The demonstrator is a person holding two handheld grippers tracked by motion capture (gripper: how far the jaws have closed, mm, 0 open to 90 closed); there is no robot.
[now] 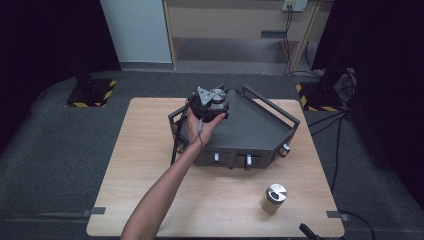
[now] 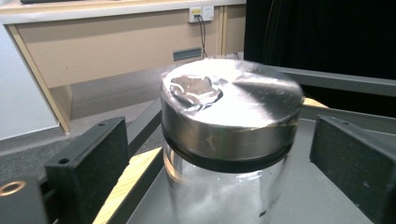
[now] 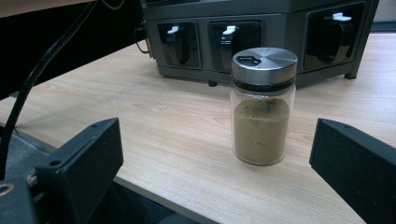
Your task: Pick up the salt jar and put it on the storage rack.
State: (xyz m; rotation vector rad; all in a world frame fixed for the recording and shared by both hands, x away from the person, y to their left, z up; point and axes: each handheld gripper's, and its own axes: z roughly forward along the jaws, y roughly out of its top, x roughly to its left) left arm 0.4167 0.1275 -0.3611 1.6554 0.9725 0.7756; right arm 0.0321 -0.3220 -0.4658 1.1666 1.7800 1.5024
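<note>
step: placing jar on rack | your left gripper (image 1: 216,100) upper centre, jaws spread around clear jar (image 2: 229,140) (empty?) | right gripper (image 3: 215,154) released, facing spice jar (image 3: 263,105) | next: withdraw left, grasp spice jar

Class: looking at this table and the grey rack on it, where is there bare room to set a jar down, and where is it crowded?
Free: the rack top right of the left gripper, and the table left of the forearm. Crowded: the rack's back left corner, where the gripper's open jaws flank a jar.

Lab workspace, hazard-striped stand bases (image 1: 91,93), black curtains (cables trailing) (image 1: 330,120)
</note>
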